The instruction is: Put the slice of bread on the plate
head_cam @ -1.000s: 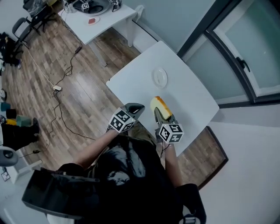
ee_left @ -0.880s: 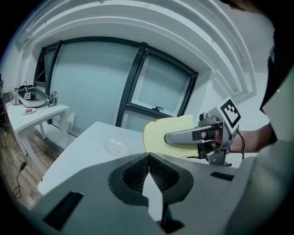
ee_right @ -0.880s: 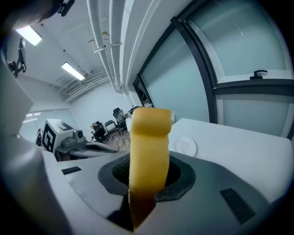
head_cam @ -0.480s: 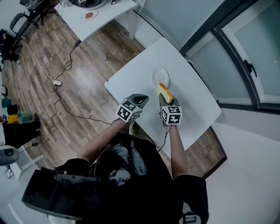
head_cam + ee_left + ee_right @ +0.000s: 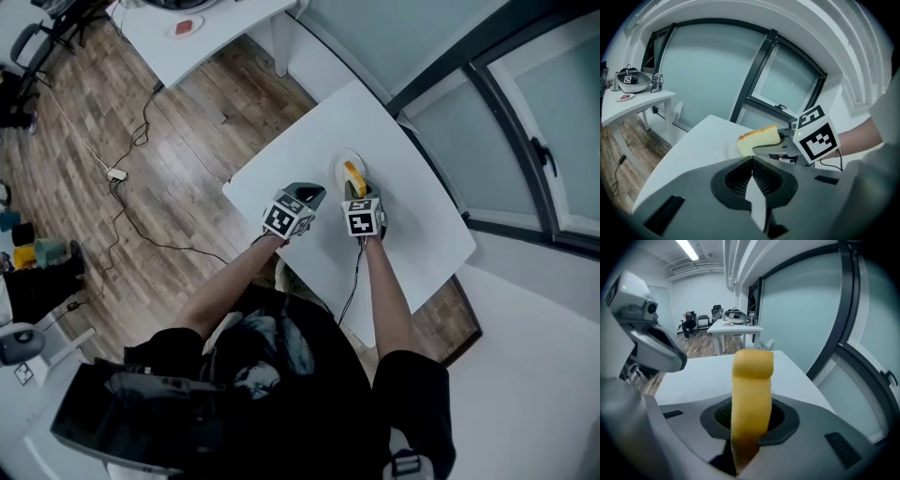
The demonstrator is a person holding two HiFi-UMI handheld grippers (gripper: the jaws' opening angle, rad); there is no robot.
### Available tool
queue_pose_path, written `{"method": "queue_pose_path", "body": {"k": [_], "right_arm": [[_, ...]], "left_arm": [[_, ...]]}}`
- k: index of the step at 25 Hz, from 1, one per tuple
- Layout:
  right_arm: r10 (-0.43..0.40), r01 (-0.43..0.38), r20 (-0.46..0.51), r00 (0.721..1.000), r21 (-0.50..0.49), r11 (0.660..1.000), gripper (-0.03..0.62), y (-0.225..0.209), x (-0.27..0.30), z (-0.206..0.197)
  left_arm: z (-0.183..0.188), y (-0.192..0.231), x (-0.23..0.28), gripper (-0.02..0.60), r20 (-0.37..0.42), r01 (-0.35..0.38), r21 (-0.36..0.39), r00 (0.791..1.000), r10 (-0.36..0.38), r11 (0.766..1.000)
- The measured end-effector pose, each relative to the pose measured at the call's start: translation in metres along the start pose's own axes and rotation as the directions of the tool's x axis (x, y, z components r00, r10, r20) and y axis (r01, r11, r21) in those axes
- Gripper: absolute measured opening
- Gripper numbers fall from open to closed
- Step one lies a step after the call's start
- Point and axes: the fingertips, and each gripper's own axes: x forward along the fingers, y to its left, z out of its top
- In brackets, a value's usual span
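Right tongs (image 5: 355,190) are clamped on the pale slice of bread with the golden-yellow crust (image 5: 352,175), and the right gripper view shows it plainly: the slice stands upright on edge between the two jaws, its lower end pinched down in the dark throat and its rounded crust end sticking out ahead of the tips. From the head view that crust end sits right over the small round white plate (image 5: 338,165), which lies just beyond the right tongs' tips. Whether bread and plate are touching can't be told from here. Over to the left tongs (image 5: 312,194): jaws pressed together to a thin seam, nothing between them, hanging just beside the right tongs on their left, the two marker cubes near each other but apart. The left gripper view looks across at the slice from the side, held level in the right tongs, ahead and slightly right of the left tongs' tips. Both tongs are over the white square table (image 5: 281,169). Beyond the right tongs runs a dark-framed glass wall (image 5: 469,103), and out past the left tongs lies wooden floor (image 5: 178,141).
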Motion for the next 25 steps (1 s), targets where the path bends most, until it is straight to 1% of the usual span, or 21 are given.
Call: {"method": "queue_pose_path", "body": {"k": [2,4,5,7,8,9,10,11,12,13,15,16,17,19,21,22,23,24,25], "right_arm": [[-0.05,0.045,-0.048,0.998,-0.087,0.995,0.095,-0.008,0.012,0.003],[-0.138,0.122,-0.079,0.987,-0.175,0.977,0.096,-0.023,0.02,0.01],[-0.193,0.171,-0.081,0.978,-0.22,0.96,0.095,-0.032,0.022,0.015],[-0.291,0.251,-0.079,0.953,-0.329,0.91,0.097,-0.042,0.028,0.022],[-0.319,0.259,-0.09,0.944,-0.4,0.879,0.097,-0.04,0.033,0.019],[-0.323,0.235,-0.113,0.94,-0.472,0.849,0.097,-0.034,0.039,0.011],[-0.301,0.185,-0.139,0.944,-0.533,0.826,0.097,-0.024,0.045,0.003],[-0.257,0.122,-0.163,0.953,-0.569,0.813,0.117,-0.012,0.049,-0.003],[-0.203,0.06,-0.184,0.962,-0.58,0.812,0.184,0.001,0.052,-0.007],[-0.146,0.006,-0.203,0.968,-0.567,0.824,0.228,0.011,0.054,-0.011],[-0.035,-0.091,-0.239,0.97,-0.494,0.865,0.332,0.028,0.052,-0.017],[0.009,-0.128,-0.252,0.968,-0.459,0.879,0.369,0.035,0.049,-0.019],[0.037,-0.15,-0.258,0.965,-0.437,0.887,0.396,0.039,0.044,-0.021],[0.055,-0.153,-0.242,0.969,-0.407,0.901,0.399,0.042,0.03,-0.027],[0.069,-0.138,-0.2,0.977,-0.353,0.925,0.399,0.046,0.009,-0.031],[0.073,-0.123,-0.161,0.984,-0.328,0.937,0.399,0.048,-0.004,-0.031],[0.064,-0.093,-0.102,0.993,-0.313,0.945,0.395,0.051,-0.021,-0.027],[0.038,-0.045,-0.027,0.999,-0.303,0.952,0.311,0.052,-0.041,-0.021],[0.0,0.014,0.051,0.999,-0.281,0.96,0.188,0.05,-0.062,-0.015]], "left_arm": [[0.003,0.008,0.003,0.003,-0.007,0.002,-0.004,1.0,-0.002,1.0],[0.006,0.013,0.003,0.004,-0.003,0.004,-0.021,1.0,-0.004,1.0],[0.007,0.016,0.003,0.003,-0.001,0.003,-0.03,1.0,-0.004,1.0],[0.001,0.019,0.0,0.003,-0.009,0.002,-0.046,1.0,-0.002,0.999],[-0.005,0.02,-0.001,0.004,-0.019,0.003,-0.055,1.0,-0.004,0.998],[-0.011,0.018,-0.002,0.003,-0.03,0.008,-0.065,0.999,-0.01,0.998],[-0.017,0.016,-0.003,0.003,-0.04,0.017,-0.075,0.999,-0.02,0.997],[-0.022,0.013,-0.005,0.003,-0.047,0.027,-0.083,0.998,-0.031,0.996],[-0.026,0.009,-0.007,0.003,-0.052,0.035,-0.087,0.998,-0.04,0.996],[-0.03,0.007,-0.009,0.003,-0.054,0.041,-0.091,0.997,-0.046,0.995],[-0.033,0.004,-0.011,0.004,-0.055,0.048,-0.108,0.997,-0.054,0.993],[-0.033,0.003,-0.013,0.004,-0.054,0.052,-0.12,0.997,-0.059,0.991],[-0.033,0.001,-0.015,0.003,-0.051,0.056,-0.129,0.997,-0.063,0.99],[-0.031,-0.004,-0.02,0.003,-0.048,0.064,-0.122,0.996,-0.07,0.99],[-0.03,-0.009,-0.025,0.003,-0.047,0.067,-0.096,0.996,-0.071,0.993],[-0.029,-0.012,-0.029,0.004,-0.043,0.069,-0.085,0.996,-0.073,0.994],[-0.027,-0.016,-0.035,0.003,-0.034,0.074,-0.07,0.997,-0.076,0.995],[-0.023,-0.022,-0.043,0.005,-0.02,0.08,-0.047,0.997,-0.081,0.996],[-0.018,-0.03,-0.052,0.004,-0.003,0.085,-0.015,0.996,-0.085,0.996]]}}
